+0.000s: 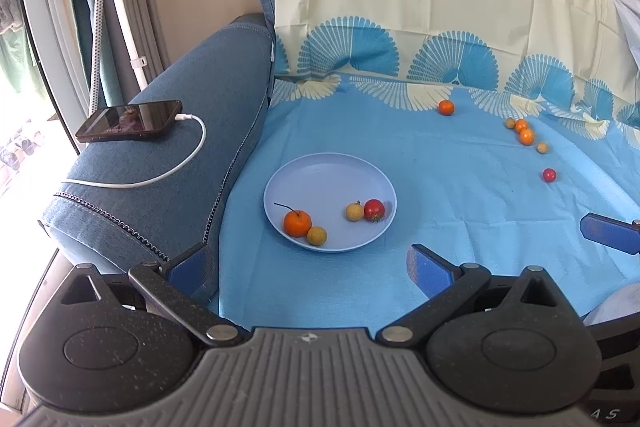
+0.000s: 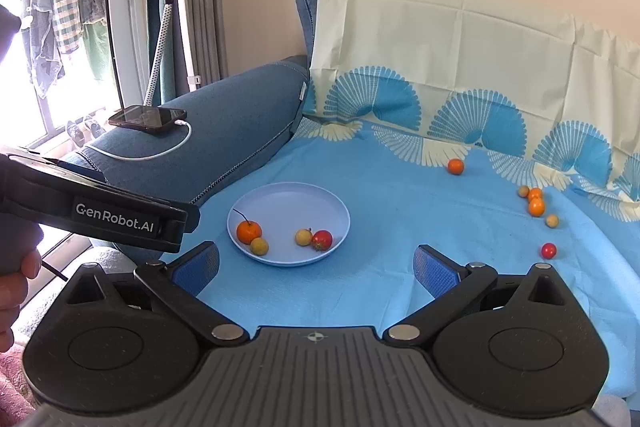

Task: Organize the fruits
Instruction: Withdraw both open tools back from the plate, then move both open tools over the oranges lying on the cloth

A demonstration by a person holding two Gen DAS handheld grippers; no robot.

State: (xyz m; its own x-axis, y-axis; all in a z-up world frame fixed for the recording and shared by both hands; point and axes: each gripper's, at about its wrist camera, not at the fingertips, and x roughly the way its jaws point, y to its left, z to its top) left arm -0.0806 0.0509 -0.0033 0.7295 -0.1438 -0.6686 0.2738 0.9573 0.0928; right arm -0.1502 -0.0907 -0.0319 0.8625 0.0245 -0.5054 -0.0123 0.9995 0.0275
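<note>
Small loose fruits on the blue fan-patterned bedsheet (image 2: 400,211): four already in the round pale-blue plastic plate (image 2: 280,199), six more scattered well apart to the right — a lone orange one (image 2: 455,166), a tight cluster of orange and tan ones (image 2: 536,207), a small red cherry tomato (image 2: 549,250) nearest. Both hand-held grippers empty, right (image 2: 316,267) and left (image 1: 308,267) with jaws spread wide. Best taken one at a time, probably the red tomato first; straddle squarely, close gently to avoid rolling or bruising; lower into a bare part of the plate.

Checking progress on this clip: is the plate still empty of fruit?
No, the plate already holds four fruits: an orange, two yellowish ones and a red one.
</note>
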